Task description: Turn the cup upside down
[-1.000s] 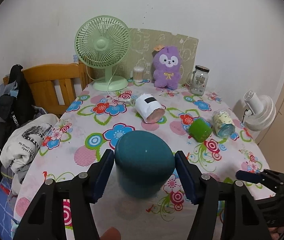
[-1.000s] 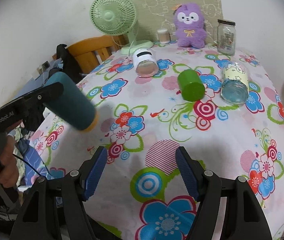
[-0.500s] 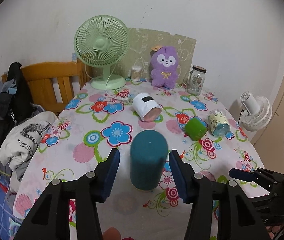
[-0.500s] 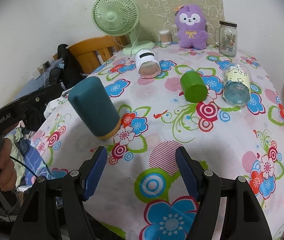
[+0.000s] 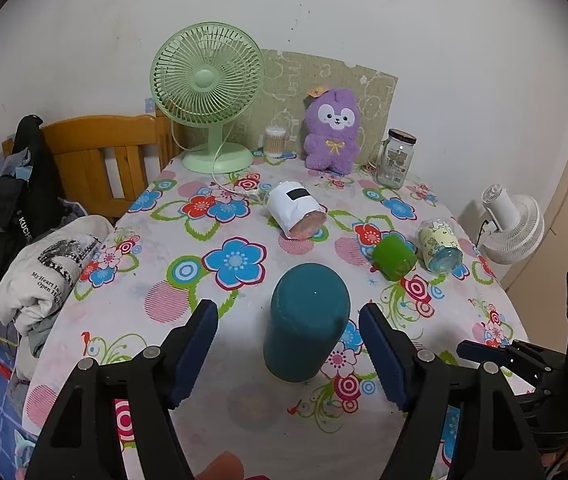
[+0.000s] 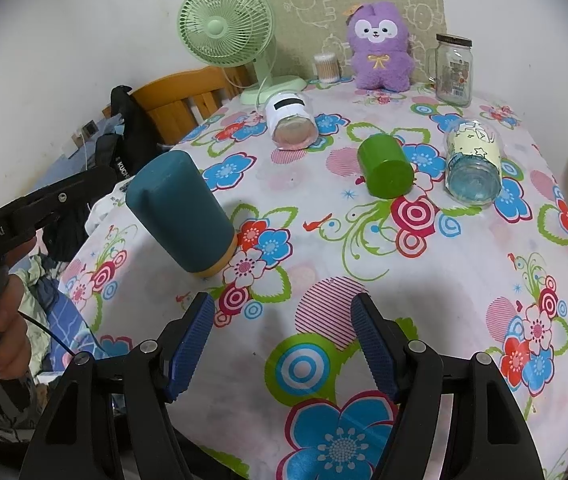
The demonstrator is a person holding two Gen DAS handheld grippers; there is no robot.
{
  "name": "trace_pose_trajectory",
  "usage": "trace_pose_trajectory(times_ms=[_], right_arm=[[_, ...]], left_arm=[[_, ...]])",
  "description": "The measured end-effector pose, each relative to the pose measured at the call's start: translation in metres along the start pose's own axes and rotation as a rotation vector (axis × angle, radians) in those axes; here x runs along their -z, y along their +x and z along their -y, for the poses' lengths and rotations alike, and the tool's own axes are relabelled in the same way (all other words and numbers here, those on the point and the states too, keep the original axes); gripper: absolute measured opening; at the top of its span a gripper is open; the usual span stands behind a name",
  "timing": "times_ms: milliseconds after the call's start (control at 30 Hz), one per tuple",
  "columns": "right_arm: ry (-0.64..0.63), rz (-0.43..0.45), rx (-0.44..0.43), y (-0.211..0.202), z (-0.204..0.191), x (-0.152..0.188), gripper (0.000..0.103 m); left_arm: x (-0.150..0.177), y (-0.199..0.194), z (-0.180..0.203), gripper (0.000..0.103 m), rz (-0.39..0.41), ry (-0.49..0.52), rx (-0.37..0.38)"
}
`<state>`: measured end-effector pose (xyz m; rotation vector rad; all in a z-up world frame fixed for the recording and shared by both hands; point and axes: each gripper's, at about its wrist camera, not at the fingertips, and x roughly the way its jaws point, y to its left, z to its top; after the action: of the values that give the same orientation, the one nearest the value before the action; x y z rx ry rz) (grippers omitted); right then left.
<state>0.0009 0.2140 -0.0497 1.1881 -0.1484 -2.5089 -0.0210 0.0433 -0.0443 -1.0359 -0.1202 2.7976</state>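
A teal cup stands upside down on the flowered tablecloth, its yellow rim down, as the right wrist view also shows. My left gripper is open, its blue pads on either side of the cup and apart from it. My right gripper is open and empty over the near part of the table. A green cup, a white cup and a glass cup with a pale label lie on their sides farther back.
A green fan, a purple plush toy, a glass jar and a cotton swab box stand at the back. A wooden chair with clothes is at the left. A white fan is at the right.
My left gripper set the teal cup upside down on the table, opened, and drew back from it. The right gripper has barely moved.
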Motion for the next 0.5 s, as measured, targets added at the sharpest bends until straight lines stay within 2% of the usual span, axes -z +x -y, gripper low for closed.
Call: trace_pose_trajectory(times_ms=[400,500], right_arm=[[-0.015,0.023,-0.004,-0.005,-0.008,-0.008,0.073],[-0.015,0.037,-0.004,-0.007,-0.011,-0.011,0.073]], left_arm=[[-0.001,-0.002,0.000,0.086,-0.003,0.001,0.009],[-0.001,-0.002,-0.001,0.091,-0.005,-0.002,0.007]])
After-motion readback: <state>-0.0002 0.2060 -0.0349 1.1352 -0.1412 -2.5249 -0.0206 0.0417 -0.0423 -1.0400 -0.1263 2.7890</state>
